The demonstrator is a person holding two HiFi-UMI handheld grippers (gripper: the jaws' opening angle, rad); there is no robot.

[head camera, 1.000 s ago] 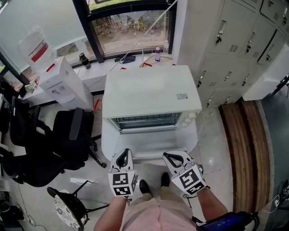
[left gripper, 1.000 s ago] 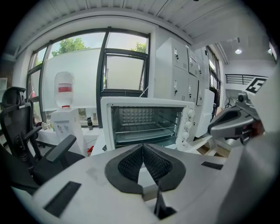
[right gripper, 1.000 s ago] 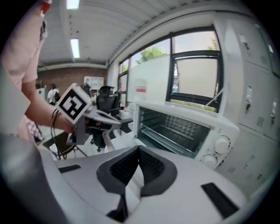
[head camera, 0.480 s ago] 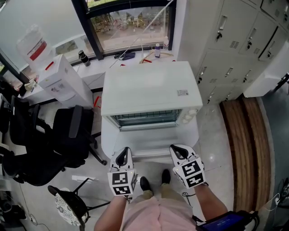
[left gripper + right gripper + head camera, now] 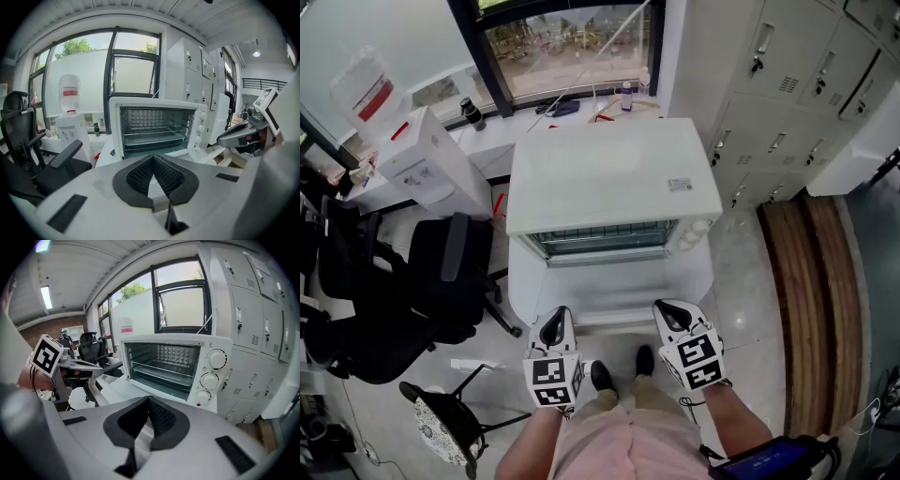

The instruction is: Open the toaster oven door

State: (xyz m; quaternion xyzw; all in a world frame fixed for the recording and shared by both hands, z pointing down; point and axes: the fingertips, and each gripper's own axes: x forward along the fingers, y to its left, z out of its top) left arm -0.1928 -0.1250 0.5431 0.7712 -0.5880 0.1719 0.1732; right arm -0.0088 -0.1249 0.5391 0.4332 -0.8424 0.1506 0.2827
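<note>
Left hand-held gripper [image 5: 553,328] [image 5: 153,161]: jaws closed tip to tip, nothing between them. It sits low, just short of the front edge of the door, and I can't see contact.

Toaster oven [image 5: 614,178] [image 5: 157,126] [image 5: 173,366]: centre of the scene, on a white worktop [image 5: 517,298] in front of the window. The cavity is fully exposed in all three views, with the wire rack [image 5: 605,239] and back wall in plain sight. The door [image 5: 619,281] reads as dropped flat toward the person, roughly level, its front edge between the two gripper tips. The knobs [image 5: 217,359] run down the oven's right side and neither gripper is near them.

Right hand-held gripper [image 5: 667,314] [image 5: 148,401]: also closed, pads meeting, empty. It's beside the door's front right corner, aimed at the oven but not gripping anything.

Status: I'd call the task essentially done. The door is open as far as it looks able to go, and neither gripper has hold of it. All that looks left is backing both grippers clear. The only risk I see is knocking the lowered door on the way out, since both tips are close to its edge.
</note>
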